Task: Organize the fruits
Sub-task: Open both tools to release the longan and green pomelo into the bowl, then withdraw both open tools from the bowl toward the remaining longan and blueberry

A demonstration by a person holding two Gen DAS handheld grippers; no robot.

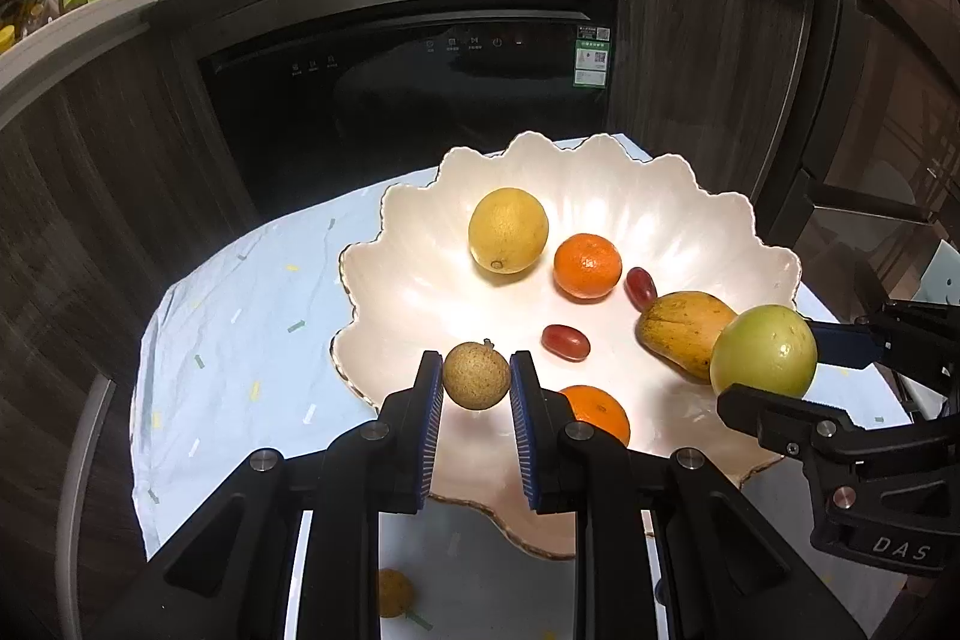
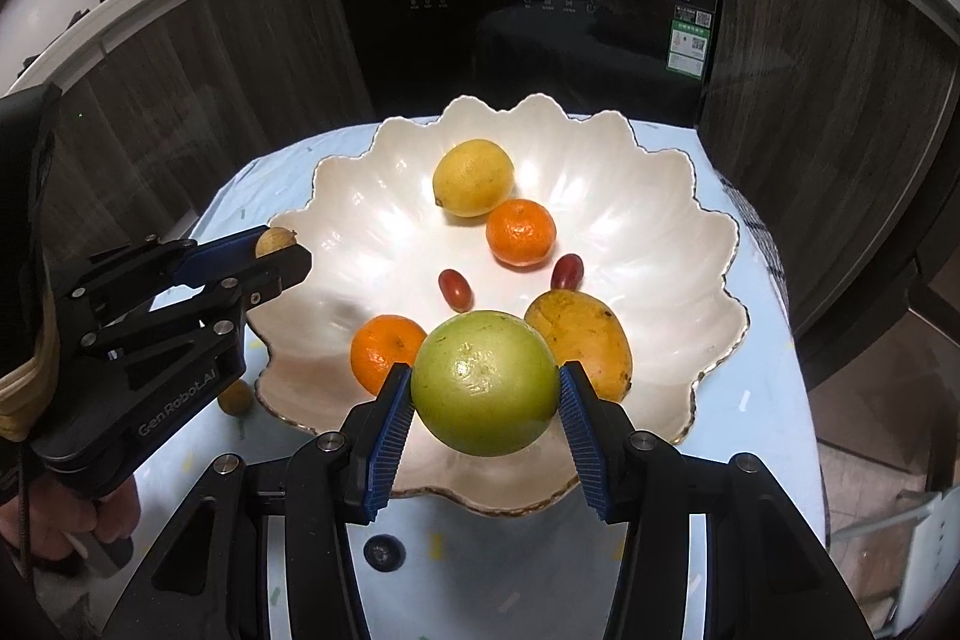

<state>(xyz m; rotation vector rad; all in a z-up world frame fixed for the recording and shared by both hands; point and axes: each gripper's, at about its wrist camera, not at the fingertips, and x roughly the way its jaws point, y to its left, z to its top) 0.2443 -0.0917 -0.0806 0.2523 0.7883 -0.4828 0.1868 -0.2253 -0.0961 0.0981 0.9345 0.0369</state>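
1. The left claw (image 1: pixel 476 382) has its blue pads clamped on a small tan longan (image 1: pixel 476 376), held above the near rim of the scalloped white bowl (image 1: pixel 750 232).
2. At the right, the right claw (image 1: pixel 780 370) grips a green round fruit (image 1: pixel 763 352) over the bowl's right side.
3. In the bowl lie a lemon (image 1: pixel 507 230), a mandarin (image 1: pixel 587 266), a mango (image 1: pixel 684 334), two red grapes (image 1: pixel 565 342) and a second mandarin (image 1: pixel 600 409) partly hidden by the left claw.
4. The bowl stands on a pale blue cloth (image 1: pixel 240 340) covering the surface.
5. Another longan (image 1: pixel 393 592) lies on the cloth, near the bottom edge.
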